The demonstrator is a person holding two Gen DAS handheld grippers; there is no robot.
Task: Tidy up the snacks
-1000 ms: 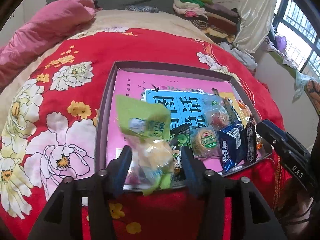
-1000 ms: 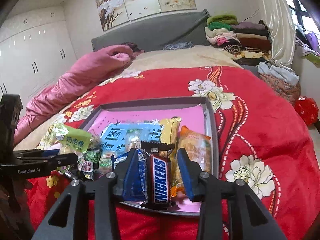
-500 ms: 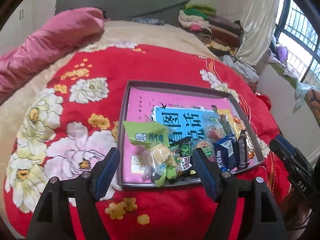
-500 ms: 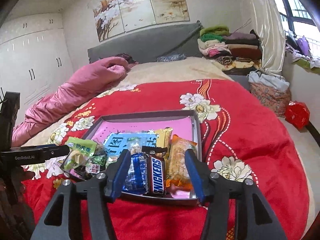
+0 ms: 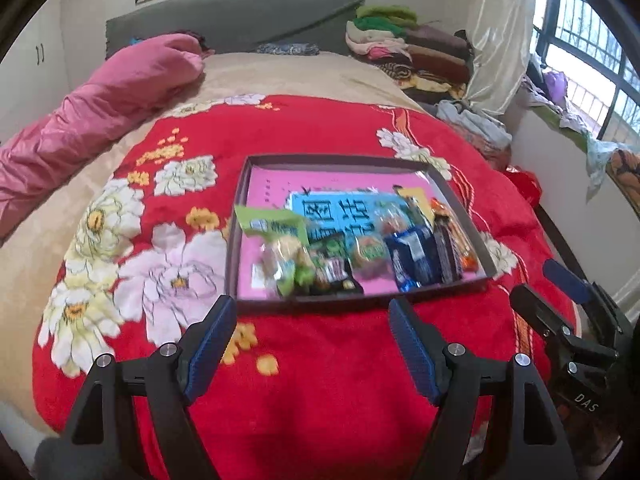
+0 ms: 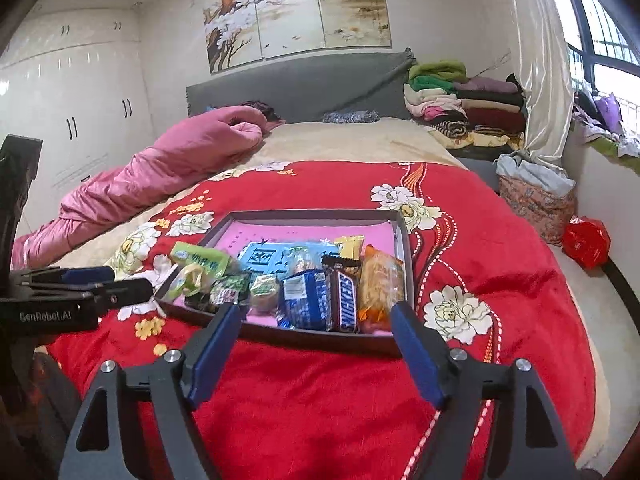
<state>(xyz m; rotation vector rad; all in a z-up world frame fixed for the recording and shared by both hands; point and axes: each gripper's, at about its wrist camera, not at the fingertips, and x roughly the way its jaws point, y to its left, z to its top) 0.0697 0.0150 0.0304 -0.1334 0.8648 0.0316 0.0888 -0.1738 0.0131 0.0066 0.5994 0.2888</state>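
A shallow dark tray point(image 5: 460, 204) with a pink and blue lining sits on the red flowered bedspread; it also shows in the right wrist view point(image 6: 406, 264). A row of snacks lies along its near edge: a green bag point(image 5: 276, 228), a blue packet point(image 5: 412, 260), a Snickers bar point(image 6: 347, 302), an orange pack point(image 6: 378, 284). My left gripper point(image 5: 312, 312) is open and empty, just short of the tray's near edge. My right gripper point(image 6: 314, 318) is open and empty, in front of the blue packet and Snickers bar.
A pink duvet point(image 5: 100, 112) lies rolled along the bed's left side. Folded clothes point(image 6: 460, 104) are stacked at the headboard's right. A red bag point(image 6: 586, 240) and a cloth basket point(image 6: 536, 196) stand on the floor to the right of the bed.
Both grippers have let go of their snacks, opened wide and drawn back from the tray. The green bag and the Snickers bar now lie in the tray.
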